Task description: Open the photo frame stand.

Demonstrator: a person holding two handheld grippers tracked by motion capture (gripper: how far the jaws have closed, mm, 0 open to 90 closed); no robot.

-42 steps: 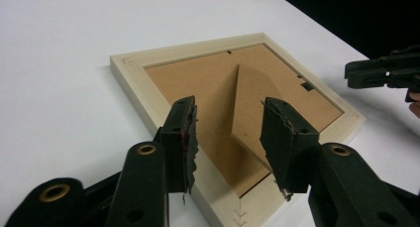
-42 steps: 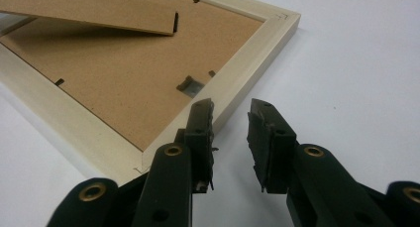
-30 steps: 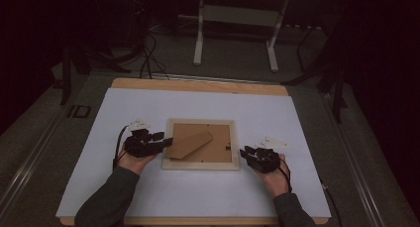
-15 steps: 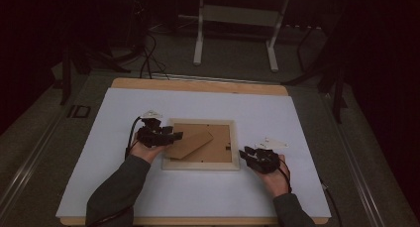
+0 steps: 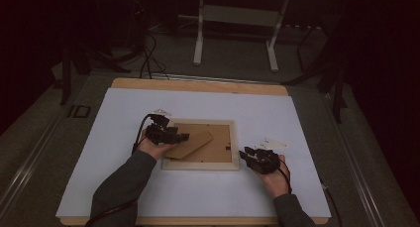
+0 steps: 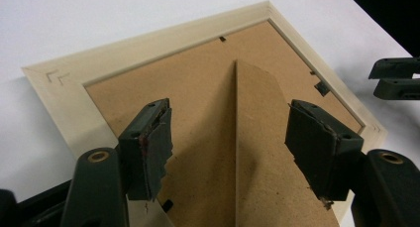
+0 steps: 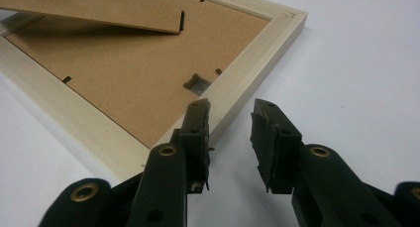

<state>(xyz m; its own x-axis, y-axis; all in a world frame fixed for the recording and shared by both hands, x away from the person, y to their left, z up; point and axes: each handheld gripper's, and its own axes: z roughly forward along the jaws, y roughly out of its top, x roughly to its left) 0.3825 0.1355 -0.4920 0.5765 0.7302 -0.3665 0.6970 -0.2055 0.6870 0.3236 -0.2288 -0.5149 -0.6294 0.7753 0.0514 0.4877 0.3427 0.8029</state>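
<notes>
While the picture frame (image 5: 200,145) lies face down near the middle of the white table cover (image 5: 99,133) in the high view, a pale wooden rectangle around a brown fibreboard back, its pointed easel stand (image 5: 190,143) slants across that back from the lower left corner; the left gripper (image 5: 171,136) sits over the frame's left edge, just above the stand, and the right gripper (image 5: 250,155) rests on the cover just beside the frame's lower right corner, both black and held by sleeved hands that come in from below. In the left gripper view the left gripper (image 6: 230,138) has its jaws spread wide, having just been opening, with the stand (image 6: 262,152) rising between them as a flat matte board with a straight folded edge and a clipped tip; the worn, ragged rubber pads (image 6: 153,147) stand clear of it on either side, so nothing is gripped, and the frame (image 6: 148,48) shows smooth light wood with mitred corners. In the right gripper view the right gripper (image 7: 230,133) has its jaws parted with bare white cover between them, holding nothing; the left-hand pad (image 7: 198,133) is up against the frame's (image 7: 257,63) outer wooden edge, though I cannot tell if it touches, and the stand (image 7: 99,11) hangs lifted above the grainy brown back
</notes>
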